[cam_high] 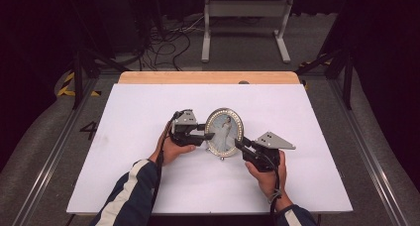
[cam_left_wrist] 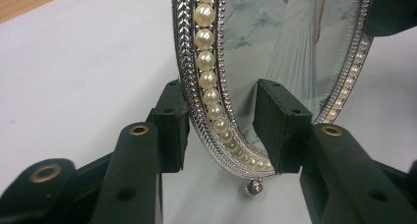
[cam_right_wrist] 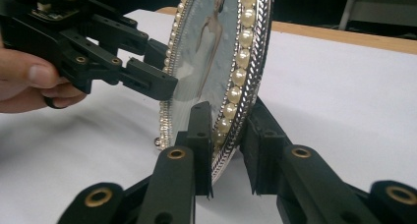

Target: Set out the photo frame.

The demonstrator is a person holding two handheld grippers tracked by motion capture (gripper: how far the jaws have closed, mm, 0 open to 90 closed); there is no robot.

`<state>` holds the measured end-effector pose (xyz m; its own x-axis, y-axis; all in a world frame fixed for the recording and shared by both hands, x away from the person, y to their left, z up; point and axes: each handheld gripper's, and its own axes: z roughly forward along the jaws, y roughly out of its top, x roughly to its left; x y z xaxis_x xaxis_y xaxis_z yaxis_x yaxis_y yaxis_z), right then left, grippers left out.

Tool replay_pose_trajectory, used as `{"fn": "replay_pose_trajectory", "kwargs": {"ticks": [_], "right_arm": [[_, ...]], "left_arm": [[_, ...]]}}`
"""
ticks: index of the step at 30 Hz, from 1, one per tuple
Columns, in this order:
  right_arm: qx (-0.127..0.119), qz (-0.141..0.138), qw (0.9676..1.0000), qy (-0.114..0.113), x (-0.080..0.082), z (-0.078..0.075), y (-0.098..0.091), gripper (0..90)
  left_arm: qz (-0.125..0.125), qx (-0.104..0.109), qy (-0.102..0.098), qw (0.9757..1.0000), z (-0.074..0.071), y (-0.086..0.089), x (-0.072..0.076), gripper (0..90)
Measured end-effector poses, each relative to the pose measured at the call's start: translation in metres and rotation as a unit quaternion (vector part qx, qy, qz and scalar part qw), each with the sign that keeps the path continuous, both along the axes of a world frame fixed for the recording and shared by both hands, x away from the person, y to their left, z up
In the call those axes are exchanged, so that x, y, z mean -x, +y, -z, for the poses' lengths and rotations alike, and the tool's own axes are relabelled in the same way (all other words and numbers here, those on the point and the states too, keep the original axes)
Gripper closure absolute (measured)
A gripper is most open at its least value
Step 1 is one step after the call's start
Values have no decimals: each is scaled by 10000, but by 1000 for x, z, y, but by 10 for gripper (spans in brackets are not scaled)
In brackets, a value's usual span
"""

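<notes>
Oval picture frame [cam_high: 225,132] stands upright mid-table [cam_high: 138,117], pearl and silver rim, photo of a figure in a white dress.

Right gripper [cam_right_wrist: 227,135] grasps the frame's lower right edge: one pad on the glass side, the other behind the rim.

Left gripper [cam_left_wrist: 223,128] straddles the frame's lower left edge. Back pad is against the rim's rear; front pad sits just off the glass, gap visible. Not clamped yet.

One small ball foot [cam_left_wrist: 254,186] shows under the frame, on the table.
</notes>
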<state>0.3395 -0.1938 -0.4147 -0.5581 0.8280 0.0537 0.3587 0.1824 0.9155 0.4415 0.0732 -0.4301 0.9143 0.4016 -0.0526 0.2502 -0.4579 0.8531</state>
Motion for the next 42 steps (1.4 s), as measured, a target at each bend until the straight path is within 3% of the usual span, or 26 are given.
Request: {"fn": "replay_pose_trajectory", "kwargs": {"ticks": [18, 28, 35, 42], "right_arm": [[-148, -56, 9997, 205, -14, -2, -3, 755], [-121, -142, 9995, 245, -20, -3, -2, 750], [-82, -161, 9996, 235, -22, -3, 0, 743], [3, -58, 9998, 212, -16, -3, -1, 680]], "left_arm": [[-11, -235, -148, 9996, -4, 7, 11, 649], [-46, -81, -150, 9998, 0, 14, 19, 652], [-84, -89, -166, 9998, 0, 16, 23, 654], [-122, -93, -155, 9998, 0, 16, 23, 654]]}}
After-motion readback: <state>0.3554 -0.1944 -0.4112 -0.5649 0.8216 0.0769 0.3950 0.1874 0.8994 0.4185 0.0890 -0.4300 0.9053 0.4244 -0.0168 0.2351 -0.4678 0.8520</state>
